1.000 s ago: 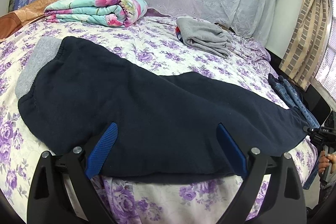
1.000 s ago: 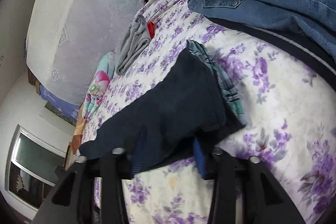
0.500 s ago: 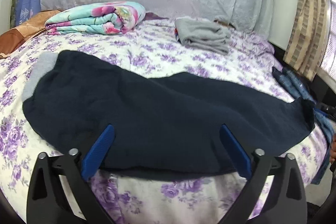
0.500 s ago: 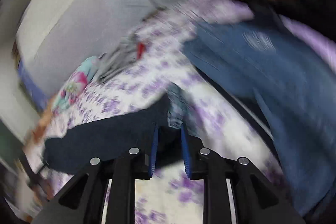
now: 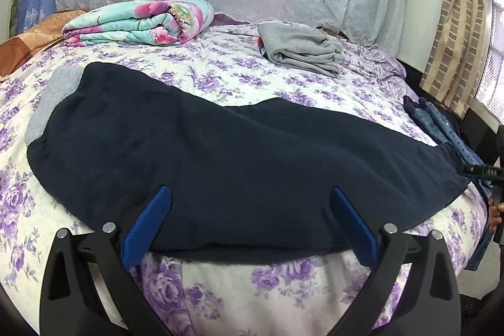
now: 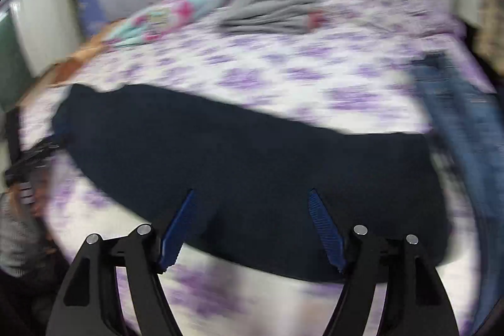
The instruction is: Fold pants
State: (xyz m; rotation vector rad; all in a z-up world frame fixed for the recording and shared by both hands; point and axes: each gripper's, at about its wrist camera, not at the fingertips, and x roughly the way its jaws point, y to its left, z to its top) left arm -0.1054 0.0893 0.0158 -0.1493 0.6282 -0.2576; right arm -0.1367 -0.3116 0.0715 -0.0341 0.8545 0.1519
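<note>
Navy sweatpants point(image 5: 239, 159) lie flat across the purple-flowered bedsheet point(image 5: 252, 77), their grey waistband point(image 5: 52, 98) at nine o'clock and the leg ends toward three o'clock. At eleven o'clock sits a folded floral blanket point(image 5: 141, 22); at one o'clock, a folded grey garment point(image 5: 302, 48); at three o'clock, blue jeans point(image 5: 441, 125) beside the leg ends. The left gripper point(image 5: 249, 222) hangs over the near edge of the pants, blue fingers point(image 5: 148, 225) wide apart, holding nothing. The right gripper point(image 6: 252, 225), in its blurred view, is likewise spread and empty above the pants.
</note>
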